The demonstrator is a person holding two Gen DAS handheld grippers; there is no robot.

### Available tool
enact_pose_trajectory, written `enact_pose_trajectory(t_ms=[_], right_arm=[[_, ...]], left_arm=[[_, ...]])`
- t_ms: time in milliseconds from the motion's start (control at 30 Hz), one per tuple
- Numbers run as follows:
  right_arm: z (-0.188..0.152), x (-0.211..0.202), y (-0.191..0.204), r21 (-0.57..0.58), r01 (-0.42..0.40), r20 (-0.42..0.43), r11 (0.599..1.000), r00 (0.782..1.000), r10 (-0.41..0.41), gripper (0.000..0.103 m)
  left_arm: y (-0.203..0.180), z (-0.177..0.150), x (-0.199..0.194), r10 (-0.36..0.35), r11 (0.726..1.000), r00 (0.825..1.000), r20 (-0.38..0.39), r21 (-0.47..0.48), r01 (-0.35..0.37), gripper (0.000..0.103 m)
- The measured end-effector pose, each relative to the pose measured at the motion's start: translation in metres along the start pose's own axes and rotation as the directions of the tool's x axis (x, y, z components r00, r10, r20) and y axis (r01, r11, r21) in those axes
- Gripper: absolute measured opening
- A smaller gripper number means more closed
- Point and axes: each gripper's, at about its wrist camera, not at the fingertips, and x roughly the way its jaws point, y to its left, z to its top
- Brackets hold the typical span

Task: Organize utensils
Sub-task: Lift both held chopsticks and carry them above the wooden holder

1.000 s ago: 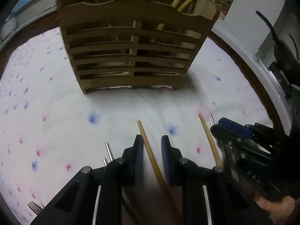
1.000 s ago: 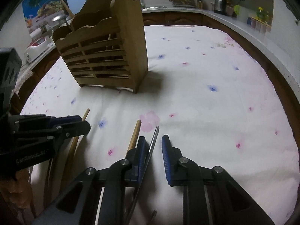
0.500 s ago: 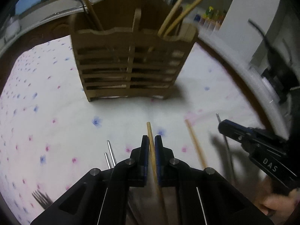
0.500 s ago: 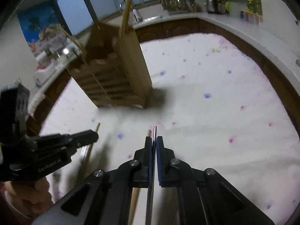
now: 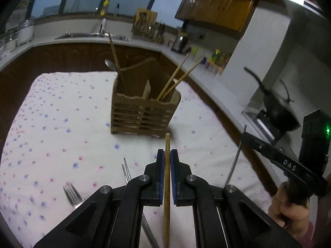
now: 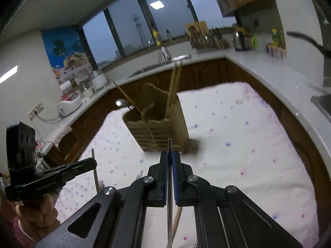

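A slatted wooden utensil holder (image 5: 142, 113) stands on the flowered tablecloth, with chopsticks and a spoon (image 5: 109, 65) in it; it also shows in the right wrist view (image 6: 163, 130). My left gripper (image 5: 167, 155) is shut on a wooden chopstick (image 5: 167, 144), lifted above the table in front of the holder. My right gripper (image 6: 170, 157) is shut on a thin metal utensil handle (image 6: 169, 144), also lifted; the handle shows in the left wrist view (image 5: 235, 159) too. Which utensil the handle belongs to is hidden.
A fork (image 5: 71, 194) and two metal handles (image 5: 126, 169) lie on the cloth at the left. Another wooden chopstick (image 6: 178, 217) lies under my right gripper. A counter with a sink (image 5: 91, 35), a kettle (image 5: 180, 41) and jars runs behind the table.
Both grippers shut on their utensils and lifted them off the cloth, rising well above the table. The holder now looks farther away and lower.
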Motion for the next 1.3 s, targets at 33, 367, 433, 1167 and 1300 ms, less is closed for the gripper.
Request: enact_pose_trajectory(t_ms=[33,367,433,1167,1300], right_arm=[[0.002,-0.005,0.005,-0.008,-0.001,0.014,1.000,1.000,0.001,0.004],[0.007,-0.027,0.026,-0.048,-0.009,0.070,0.999,0.997,0.012,0.004],[0.009,-0.029,0.027,-0.049,-0.010,0.078,0.999,0.997,0.014,0.004],[0.018,-0.033,0.030,-0.047,-0.008,0.107,0.999,0.994,0.013,0.004],[0.019,-0.032,0.030,-0.046,-0.008,0.111,0.999,0.994,0.013,0.004]], left_arm=[[0.000,-0.003,-0.013,-0.003,1.000,1.000,0.013,-0.005,0.004,0.004],[0.006,-0.024,-0.072,-0.007,1.000,0.997,0.073,-0.004,0.008,0.004],[0.006,-0.025,-0.081,-0.007,1.000,0.996,0.092,-0.007,0.008,0.004],[0.016,-0.012,-0.104,0.002,1.000,0.977,0.214,-0.028,0.004,0.003],[0.018,-0.008,-0.100,0.000,0.999,0.976,0.218,-0.031,0.007,0.003]])
